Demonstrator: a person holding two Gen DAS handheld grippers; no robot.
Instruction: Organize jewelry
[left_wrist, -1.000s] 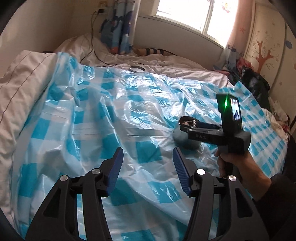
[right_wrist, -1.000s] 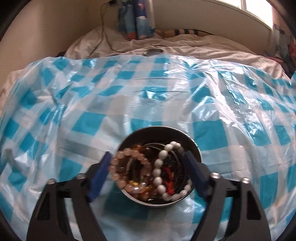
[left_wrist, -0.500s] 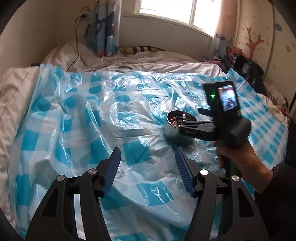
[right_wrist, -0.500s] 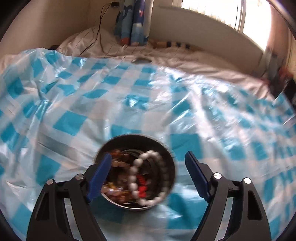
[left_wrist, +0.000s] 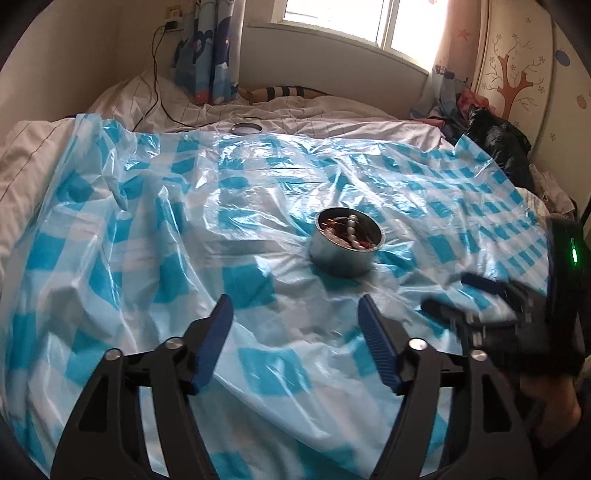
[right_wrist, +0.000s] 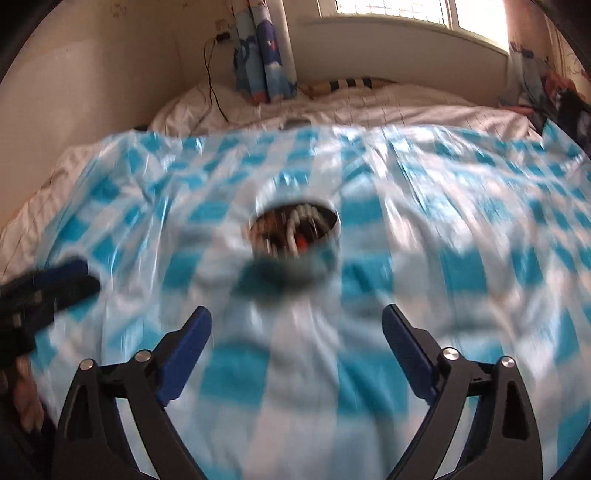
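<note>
- Motion blur smears the whole right wrist view; the tin (right_wrist: 295, 240) on the checked sheet (right_wrist: 406, 258) shows only streaks of white and red inside, the beads indistinguishable.
- Left of the tin, the left gripper (right_wrist: 55, 284) is a dark smudge cut by the frame edge, its jaws unreadable.
- In the left wrist view, the right gripper (left_wrist: 476, 295), right of the tin (left_wrist: 347, 247), is blurred; its fingers cannot be separated, and the hand (left_wrist: 550, 402) below is partly cropped.
- Jewelry (left_wrist: 347, 232) inside the tin is too small to sort into pieces.
- Beyond the tin, a ring-shaped object (left_wrist: 245, 128) is too small to identify.
</note>
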